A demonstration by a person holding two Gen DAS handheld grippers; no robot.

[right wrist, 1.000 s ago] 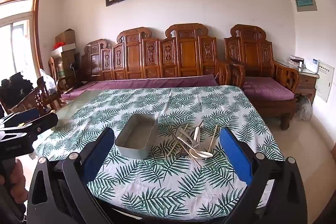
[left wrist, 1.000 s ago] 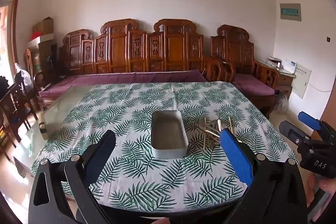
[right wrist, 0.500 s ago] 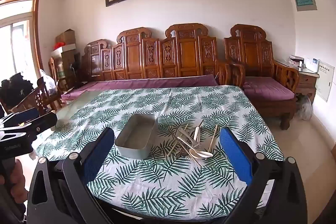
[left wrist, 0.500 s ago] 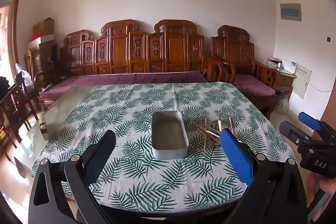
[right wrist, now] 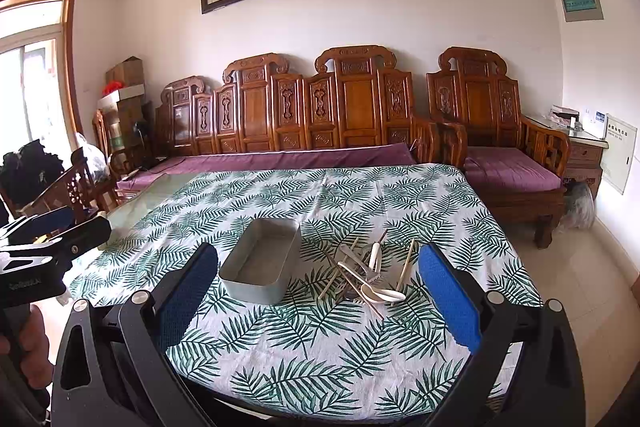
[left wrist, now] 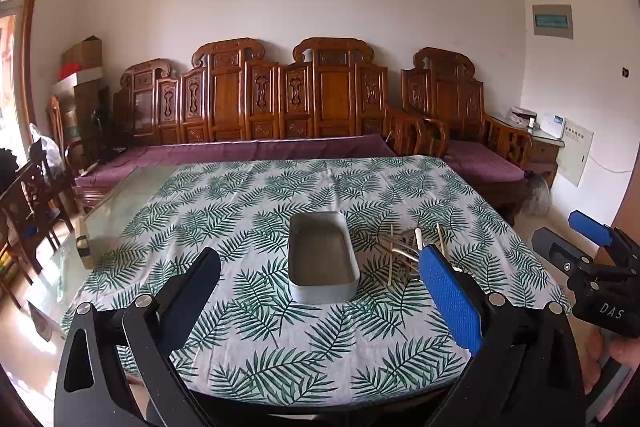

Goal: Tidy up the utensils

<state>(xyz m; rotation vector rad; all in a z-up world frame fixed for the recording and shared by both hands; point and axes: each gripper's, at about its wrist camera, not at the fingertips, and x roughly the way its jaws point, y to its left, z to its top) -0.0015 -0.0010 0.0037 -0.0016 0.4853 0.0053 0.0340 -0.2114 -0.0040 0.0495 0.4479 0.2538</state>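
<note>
An empty grey metal tray (left wrist: 321, 259) (right wrist: 261, 263) sits mid-table on a leaf-print cloth. A pile of utensils (right wrist: 366, 275), with chopsticks, a pale spoon and metal pieces, lies just right of it; in the left wrist view the pile (left wrist: 404, 253) is partly hidden by my finger. My left gripper (left wrist: 320, 291) is open and empty, held back over the near table edge. My right gripper (right wrist: 318, 287) is open and empty, likewise short of the tray and pile. Each gripper shows in the other's view: the right one (left wrist: 596, 267), the left one (right wrist: 44, 243).
The table (left wrist: 260, 359) has a bare glass strip at its left edge (left wrist: 100, 227) with a small block on it. A carved wooden sofa with purple cushions (left wrist: 280, 147) stands behind the table, and wooden chairs (left wrist: 28, 211) at the left.
Almost nothing has moved. The left wrist view has shifted very slightly; both grippers stay open and away from the objects.
</note>
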